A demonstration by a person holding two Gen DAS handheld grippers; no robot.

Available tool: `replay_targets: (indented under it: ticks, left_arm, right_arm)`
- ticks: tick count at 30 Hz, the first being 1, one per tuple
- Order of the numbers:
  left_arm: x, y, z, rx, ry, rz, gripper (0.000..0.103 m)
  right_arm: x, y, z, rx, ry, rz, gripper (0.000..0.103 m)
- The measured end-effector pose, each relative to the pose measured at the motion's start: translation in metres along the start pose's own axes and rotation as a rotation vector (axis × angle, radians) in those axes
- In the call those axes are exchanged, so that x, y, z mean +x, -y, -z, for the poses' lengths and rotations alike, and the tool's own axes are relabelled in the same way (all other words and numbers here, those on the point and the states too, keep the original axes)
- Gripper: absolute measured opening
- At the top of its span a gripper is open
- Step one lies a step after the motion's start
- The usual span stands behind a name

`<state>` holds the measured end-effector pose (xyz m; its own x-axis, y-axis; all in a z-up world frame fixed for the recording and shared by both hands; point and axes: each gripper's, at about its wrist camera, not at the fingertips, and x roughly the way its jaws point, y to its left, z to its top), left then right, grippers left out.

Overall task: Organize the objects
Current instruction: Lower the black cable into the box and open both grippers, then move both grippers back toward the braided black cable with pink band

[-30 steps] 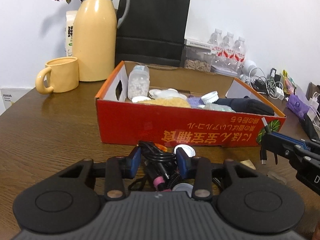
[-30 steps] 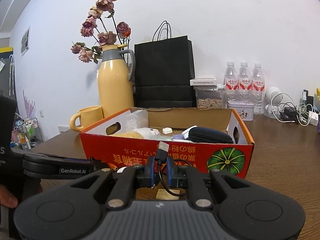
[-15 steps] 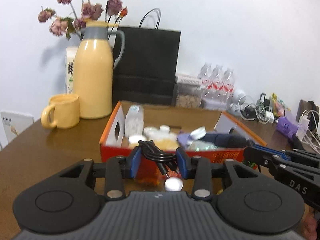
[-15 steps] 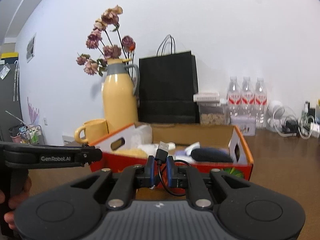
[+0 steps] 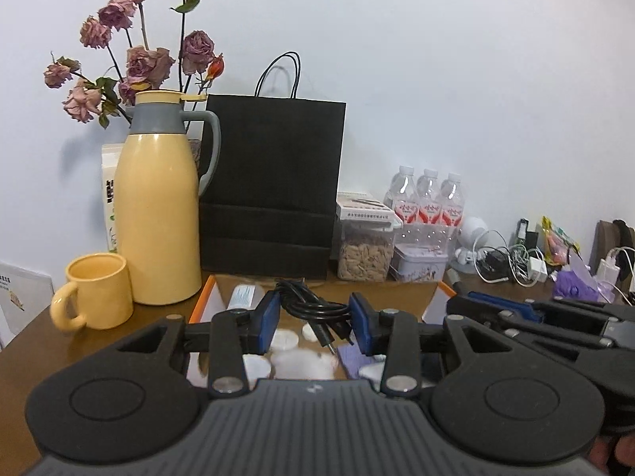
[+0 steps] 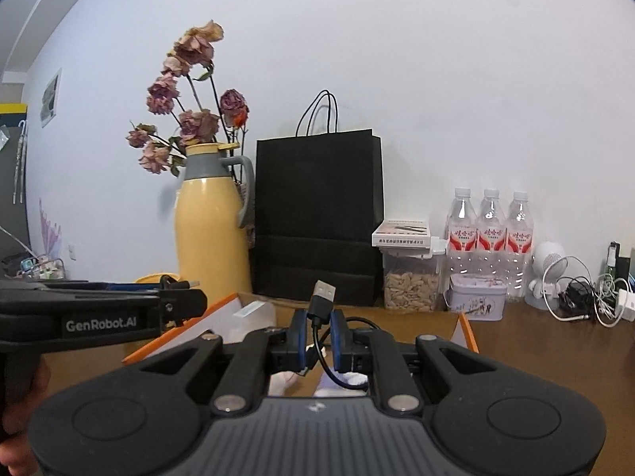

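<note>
L to R: mug, flask w/ dried roses, black bag, then bottles and a charger tangle far R on the table.

Left gripper is clamped on the coiled bundle of a black cable; the pads press it from both sides and a small plug end hangs down. Right gripper is pinched nearly closed on the same cable's USB end, plug sticking up past the fingertips. So the cable spans both grippers, long axis roughly L–R, slack between.

Both hold it above the open box, which lies just below and ahead of the fingers. Judgement: next move is down and fwd into the box. Left gripper carries the bulk; neither looks clearly nearer.

Left view shows box contents (white caps, purple item) under the bundle; right view hides most of that but shows the USB plug, plus the left gripper from the side.
</note>
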<state>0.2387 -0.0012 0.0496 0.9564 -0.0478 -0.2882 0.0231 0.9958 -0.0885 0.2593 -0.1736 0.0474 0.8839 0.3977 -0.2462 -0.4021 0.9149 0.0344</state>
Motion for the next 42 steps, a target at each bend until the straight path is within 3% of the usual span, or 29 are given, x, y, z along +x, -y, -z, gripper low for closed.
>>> replay_targets:
  ticks: [6,14,26,27,29,30,31,33,34,42]
  left_arm:
    - [0.038,0.001,-0.015,-0.028,-0.001,-0.028,0.039]
    - [0.075,-0.004,-0.001,-0.014,-0.066,-0.058,0.039]
    - [0.078,-0.001,0.007,0.027,-0.088,-0.065,0.04]
    - [0.078,-0.002,0.008,0.029,-0.085,-0.073,0.045]
    - [0.077,-0.003,0.008,0.026,-0.08,-0.088,0.075]
    - [0.076,-0.004,0.008,0.022,-0.071,-0.096,0.103]
    - [0.074,-0.005,0.008,0.016,-0.051,-0.102,0.103]
    - [0.071,-0.007,0.007,0.006,-0.031,-0.129,0.103]
    - [0.072,-0.008,0.006,-0.001,-0.036,-0.141,0.103]
    - [0.074,-0.011,0.005,-0.017,-0.059,-0.148,0.103]
  right_arm:
    - [0.04,0.005,-0.006,-0.001,-0.037,0.025,0.011]
    - [0.068,0.019,0.012,0.014,-0.1,0.044,0.011]
    - [0.069,0.018,0.014,0.002,-0.134,0.077,0.012]
    - [0.07,0.018,0.016,0.006,-0.142,0.089,0.012]
    - [0.071,0.021,0.018,0.014,-0.16,0.105,0.023]
    - [0.072,0.022,0.02,0.019,-0.163,0.111,0.042]
    - [0.071,0.023,0.02,0.02,-0.162,0.118,0.066]
    - [0.07,0.025,0.02,0.023,-0.151,0.131,0.094]
    - [0.069,0.026,0.02,0.026,-0.143,0.131,0.1]
    - [0.067,0.025,0.017,0.03,-0.136,0.139,0.103]
